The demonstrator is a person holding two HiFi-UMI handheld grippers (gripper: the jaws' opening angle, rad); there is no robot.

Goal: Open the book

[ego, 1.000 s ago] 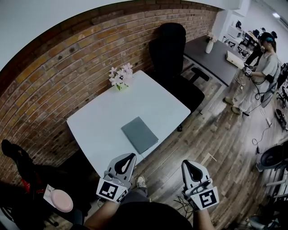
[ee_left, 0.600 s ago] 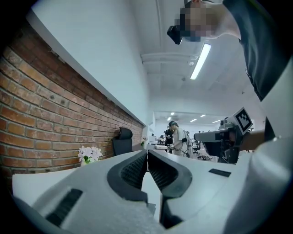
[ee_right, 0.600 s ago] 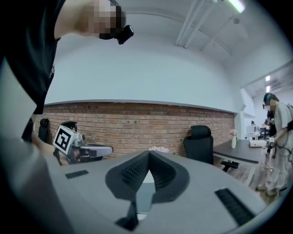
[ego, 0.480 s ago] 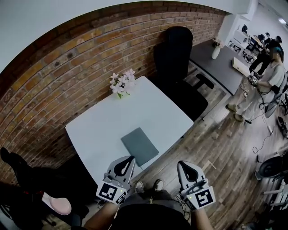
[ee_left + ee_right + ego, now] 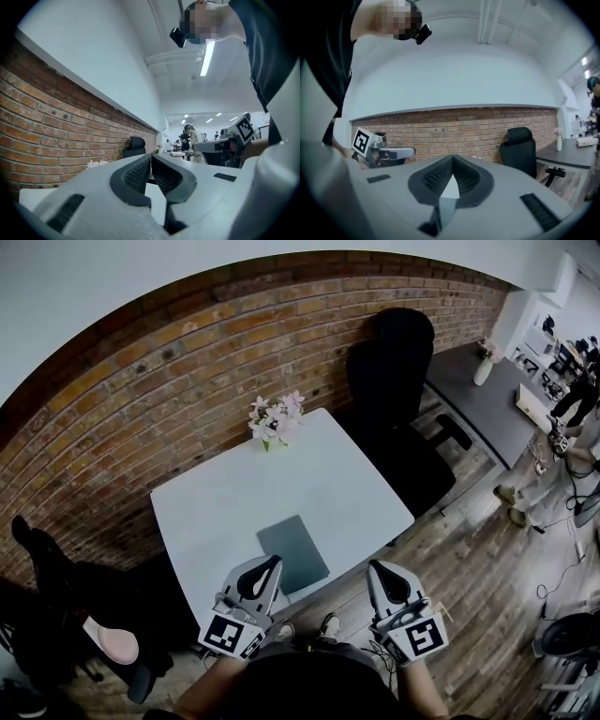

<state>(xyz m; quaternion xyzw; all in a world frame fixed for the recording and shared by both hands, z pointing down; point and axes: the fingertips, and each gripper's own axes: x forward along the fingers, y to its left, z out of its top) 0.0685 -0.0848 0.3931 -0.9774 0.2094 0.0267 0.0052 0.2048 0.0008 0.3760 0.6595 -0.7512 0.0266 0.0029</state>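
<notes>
A closed grey book (image 5: 293, 553) lies flat on the white table (image 5: 225, 502), close to its front edge. My left gripper (image 5: 275, 562) is held level just short of the book's near left corner, its tip over the table edge and its jaws shut on nothing. My right gripper (image 5: 373, 566) hangs over the wooden floor to the right of the table, also shut and empty. In the left gripper view the jaws meet at the tip of the left gripper (image 5: 151, 155). The tips of the right gripper (image 5: 452, 157) meet in the right gripper view too. Neither gripper view shows the book.
A pot of pale flowers (image 5: 275, 418) stands at the table's far edge by the brick wall (image 5: 141, 371). A black office chair (image 5: 398, 362) sits right of the table, a grey desk (image 5: 478, 399) beyond it. A person (image 5: 572, 418) stands far right. Dark seats are at the left.
Both grippers have come forward toward the table. The left gripper's tip now reaches the table's front edge next to the book. The book has not moved on the table.
</notes>
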